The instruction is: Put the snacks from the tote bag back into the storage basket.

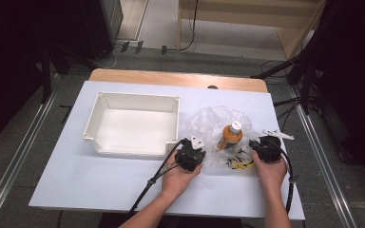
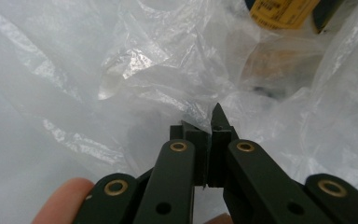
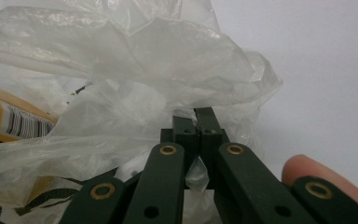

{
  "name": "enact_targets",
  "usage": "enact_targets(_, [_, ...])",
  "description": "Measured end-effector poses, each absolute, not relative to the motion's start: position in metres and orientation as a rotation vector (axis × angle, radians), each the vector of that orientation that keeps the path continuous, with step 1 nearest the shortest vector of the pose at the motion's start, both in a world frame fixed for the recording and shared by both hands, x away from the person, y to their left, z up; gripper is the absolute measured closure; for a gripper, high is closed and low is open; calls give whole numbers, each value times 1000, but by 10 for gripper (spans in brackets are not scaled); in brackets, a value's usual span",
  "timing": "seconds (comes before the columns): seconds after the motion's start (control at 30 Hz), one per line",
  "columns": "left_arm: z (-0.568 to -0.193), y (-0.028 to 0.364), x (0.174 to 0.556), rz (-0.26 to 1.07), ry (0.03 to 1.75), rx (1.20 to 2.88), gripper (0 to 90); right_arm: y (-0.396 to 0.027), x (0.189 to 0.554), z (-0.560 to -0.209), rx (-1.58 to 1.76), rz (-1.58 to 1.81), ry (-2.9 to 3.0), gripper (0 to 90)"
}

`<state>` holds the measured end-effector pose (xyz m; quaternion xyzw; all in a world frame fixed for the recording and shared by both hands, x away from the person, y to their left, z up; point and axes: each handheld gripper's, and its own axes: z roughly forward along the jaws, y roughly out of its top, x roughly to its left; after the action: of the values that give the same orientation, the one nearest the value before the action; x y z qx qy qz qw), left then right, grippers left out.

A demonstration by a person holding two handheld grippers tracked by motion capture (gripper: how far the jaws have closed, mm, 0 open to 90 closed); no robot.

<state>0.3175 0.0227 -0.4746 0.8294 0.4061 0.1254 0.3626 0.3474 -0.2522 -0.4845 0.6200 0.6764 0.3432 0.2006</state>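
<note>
A crumpled clear plastic bag [image 1: 212, 119] lies on the white table, right of centre. Inside it stands an orange bottle [image 1: 230, 136] with a white cap, and a yellow and black packet [image 1: 240, 164] lies in front of the bottle. My left gripper [image 1: 197, 151] is at the bag's left edge and my right gripper [image 1: 254, 145] at its right edge. In the left gripper view the jaws [image 2: 209, 125] are shut, with the bag's film [image 2: 144, 70] pinched at their tips. The right gripper [image 3: 196, 117] is shut on a fold of the bag [image 3: 144, 46]; the bottle's label [image 3: 14, 119] shows through the film.
A white open tray [image 1: 135, 98] sits left of the bag, close to my left hand. The table [image 1: 76, 180] is bare white in front and to the left. Stands, cables and a wooden shelf sit beyond the far edge.
</note>
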Motion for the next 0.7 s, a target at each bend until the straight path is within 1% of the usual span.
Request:
enact_targets(0.1, [-475, 22, 318, 338, 1058, 2126, 900, -252, 347, -484, 1736, 959, 1886, 900])
enact_targets(0.17, [-476, 21, 317, 356, 1054, 2126, 900, -252, 343, -483, 1725, 993, 1853, 722])
enact_targets(0.2, [-476, 21, 316, 358, 1054, 2124, 900, -252, 343, -483, 1725, 993, 1853, 722])
enact_targets(0.23, [-476, 21, 316, 357, 1053, 2124, 900, -253, 340, -482, 1702, 1019, 1828, 663])
enact_targets(0.27, [-476, 20, 316, 368, 1052, 2130, 900, -254, 332, -479, 1670, 1069, 1795, 556])
enact_targets(0.33, [-476, 20, 315, 378, 1047, 2132, 900, -256, 325, -476, 1664, 1105, 1757, 475])
enact_targets(0.37, [-476, 19, 314, 386, 1042, 2131, 900, -256, 325, -476, 1664, 1105, 1757, 475])
enact_targets(0.47, [-476, 19, 313, 393, 1041, 2131, 900, -261, 307, -463, 1604, 1133, 1709, 377])
enact_targets(0.5, [-476, 19, 313, 393, 1041, 2131, 900, -261, 307, -463, 1604, 1133, 1709, 377])
enact_targets(0.57, [-477, 19, 313, 393, 1042, 2130, 900, -263, 293, -450, 1571, 1166, 1675, 347])
enact_targets(0.7, [-477, 19, 313, 392, 1043, 2128, 900, -262, 280, -438, 1537, 1199, 1646, 353])
